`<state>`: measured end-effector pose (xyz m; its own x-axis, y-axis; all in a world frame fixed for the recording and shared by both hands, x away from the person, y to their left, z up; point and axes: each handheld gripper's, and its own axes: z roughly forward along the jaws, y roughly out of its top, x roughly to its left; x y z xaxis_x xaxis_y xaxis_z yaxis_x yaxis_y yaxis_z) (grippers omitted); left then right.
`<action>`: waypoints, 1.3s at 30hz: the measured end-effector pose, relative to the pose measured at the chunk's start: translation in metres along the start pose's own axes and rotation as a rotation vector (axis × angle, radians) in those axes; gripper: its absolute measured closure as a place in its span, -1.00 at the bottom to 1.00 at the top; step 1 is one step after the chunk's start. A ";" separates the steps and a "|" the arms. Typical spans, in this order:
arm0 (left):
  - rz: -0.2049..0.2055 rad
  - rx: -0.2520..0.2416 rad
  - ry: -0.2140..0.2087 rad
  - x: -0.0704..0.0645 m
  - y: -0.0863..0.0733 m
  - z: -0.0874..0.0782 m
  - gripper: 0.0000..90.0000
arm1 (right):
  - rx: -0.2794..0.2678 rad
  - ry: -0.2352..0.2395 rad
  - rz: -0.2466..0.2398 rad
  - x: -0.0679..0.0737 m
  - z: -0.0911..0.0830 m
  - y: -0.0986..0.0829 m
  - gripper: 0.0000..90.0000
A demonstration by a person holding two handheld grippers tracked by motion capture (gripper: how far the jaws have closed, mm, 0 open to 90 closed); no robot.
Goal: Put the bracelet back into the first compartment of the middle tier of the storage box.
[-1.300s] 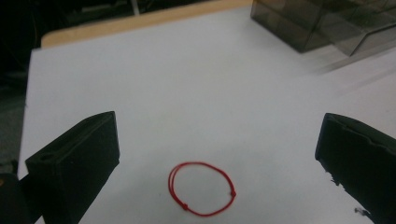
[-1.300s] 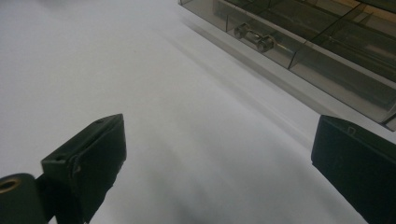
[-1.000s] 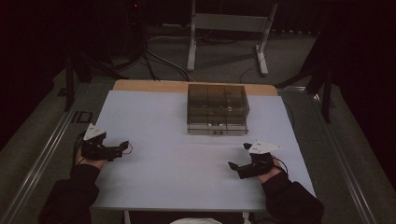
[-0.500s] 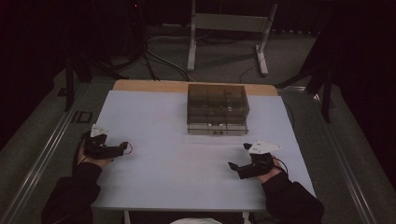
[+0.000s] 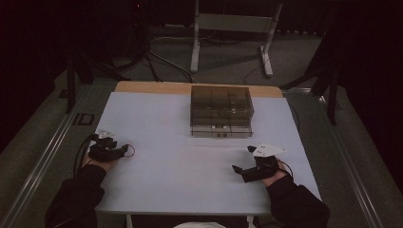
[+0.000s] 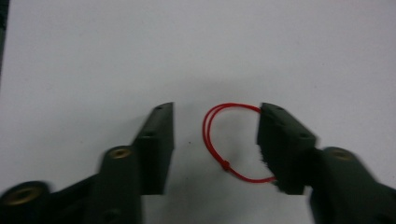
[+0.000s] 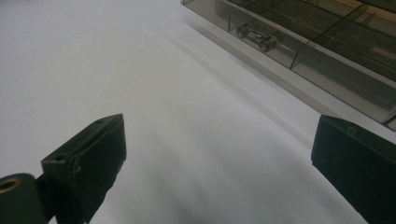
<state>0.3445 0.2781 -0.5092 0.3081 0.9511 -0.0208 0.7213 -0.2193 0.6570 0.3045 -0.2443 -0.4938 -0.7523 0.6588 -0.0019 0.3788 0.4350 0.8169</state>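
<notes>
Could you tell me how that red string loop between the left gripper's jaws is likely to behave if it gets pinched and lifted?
The red string loop looks thin and lies flat in a loose curve on the white table, so it would probably go limp and dangle. It seems very light. Its small knot might give the open left gripper a slightly better hold.

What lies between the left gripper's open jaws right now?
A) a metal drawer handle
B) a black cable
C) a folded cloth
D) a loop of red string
D: in the left gripper view a loop of red string lies on the white table between the open jaws of the left gripper, its far side against or under the right-hand jaw.
</notes>
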 end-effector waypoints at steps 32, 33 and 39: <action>0.000 0.023 -0.017 0.004 0.000 0.004 1.00 | 0.005 0.000 -0.004 0.000 0.001 0.000 -0.92; 0.003 0.020 -0.016 0.004 0.001 0.003 1.00 | 0.005 0.001 -0.002 0.000 0.001 -0.001 -0.92; 0.010 -0.021 -0.035 0.004 0.005 -0.006 1.00 | 0.005 0.001 -0.002 0.000 0.001 -0.001 -0.92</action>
<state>0.3454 0.2818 -0.5014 0.3367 0.9408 -0.0400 0.7049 -0.2236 0.6732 0.3045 -0.2440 -0.4945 -0.7536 0.6573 -0.0033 0.3800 0.4398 0.8137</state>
